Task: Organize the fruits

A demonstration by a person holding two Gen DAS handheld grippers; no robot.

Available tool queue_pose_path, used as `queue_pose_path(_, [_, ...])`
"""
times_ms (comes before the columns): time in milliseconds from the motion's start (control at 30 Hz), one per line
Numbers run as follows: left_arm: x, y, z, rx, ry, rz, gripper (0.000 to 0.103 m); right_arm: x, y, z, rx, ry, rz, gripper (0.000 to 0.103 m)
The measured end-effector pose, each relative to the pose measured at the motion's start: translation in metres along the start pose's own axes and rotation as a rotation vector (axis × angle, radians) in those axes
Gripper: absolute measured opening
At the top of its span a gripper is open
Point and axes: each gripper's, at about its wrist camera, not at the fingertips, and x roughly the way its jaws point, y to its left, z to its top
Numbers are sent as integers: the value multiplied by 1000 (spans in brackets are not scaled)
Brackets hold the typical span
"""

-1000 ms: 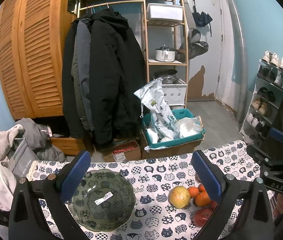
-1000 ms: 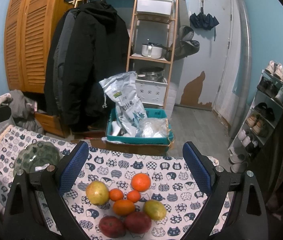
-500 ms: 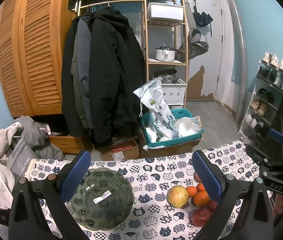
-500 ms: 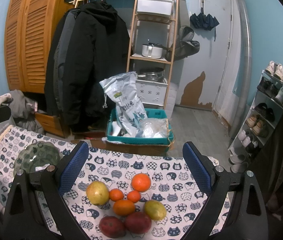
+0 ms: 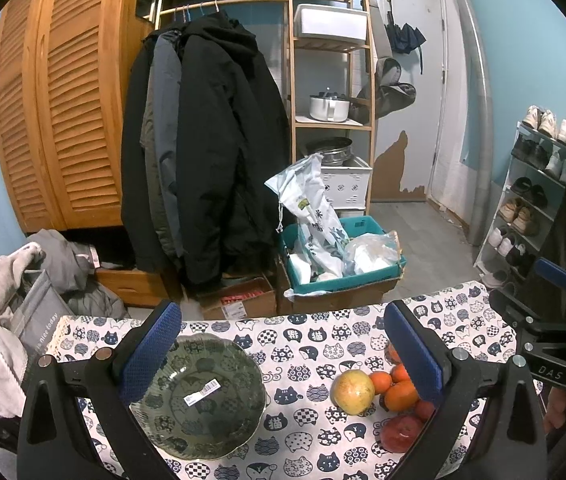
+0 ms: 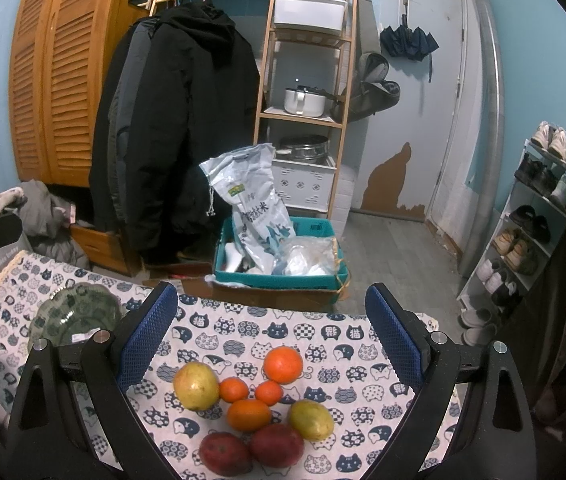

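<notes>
Both grippers, left [image 5: 281, 354] and right [image 6: 274, 336], hover with jaws released, grasping nothing; the fruits [image 6: 257, 408] lie clustered on the surface [image 6: 323, 332], apart from the empty bowl [image 5: 199, 396]

Blue walls [image 6: 531, 40]. Louvred wooden wardrobe [image 5: 63, 112] at left, dark coats [image 5: 211, 152] beside it. Shelf rack [image 6: 303, 92] in middle, grey door [image 6: 415, 120], shoe rack [image 6: 531, 224] at right. Grey floor [image 6: 395, 256].

A desk [image 6: 243, 332] under a cat-print cloth carries a green glass bowl [image 5: 199, 396] at lower left and a fruit cluster [image 6: 251, 404] at lower centre.
</notes>
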Motion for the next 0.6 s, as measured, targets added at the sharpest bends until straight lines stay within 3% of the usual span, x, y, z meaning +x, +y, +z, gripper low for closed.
queue_pose_path(600, [0, 2, 1, -4, 4, -3, 102, 1, 1, 0, 0, 0, 0, 93])
